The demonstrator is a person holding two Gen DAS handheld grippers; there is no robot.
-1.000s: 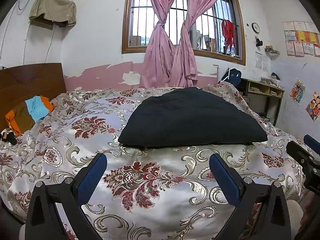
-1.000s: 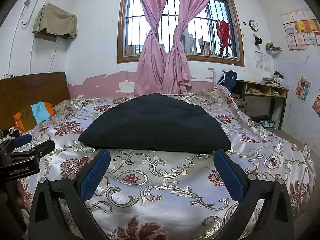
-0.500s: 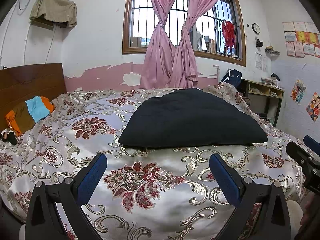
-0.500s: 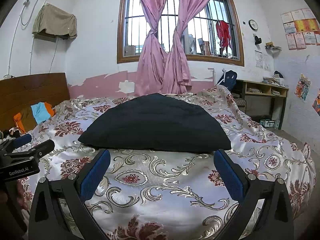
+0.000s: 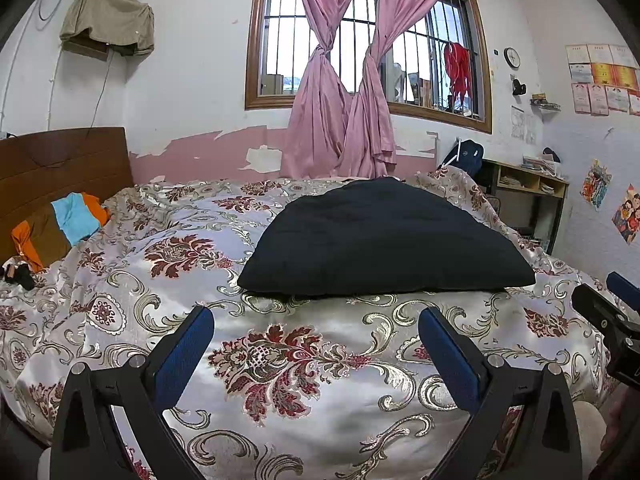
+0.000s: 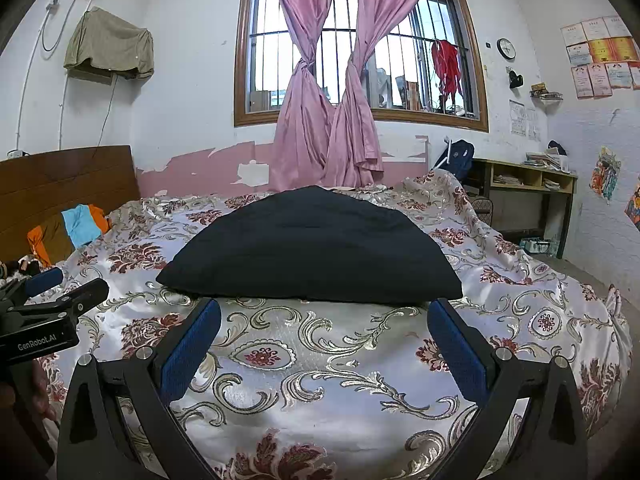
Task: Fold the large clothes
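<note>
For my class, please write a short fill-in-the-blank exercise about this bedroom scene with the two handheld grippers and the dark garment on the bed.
1. The black folded garment lies on the floral ____.
2. Both the left gripper and the right gripper have their jaws ____ and hold nothing.
3. The two pink curtains hang in front of the barred ____.
4. The orange, brown and blue cloth lies by the wooden ____.

Missing words: bedspread; open; window; headboard
</note>
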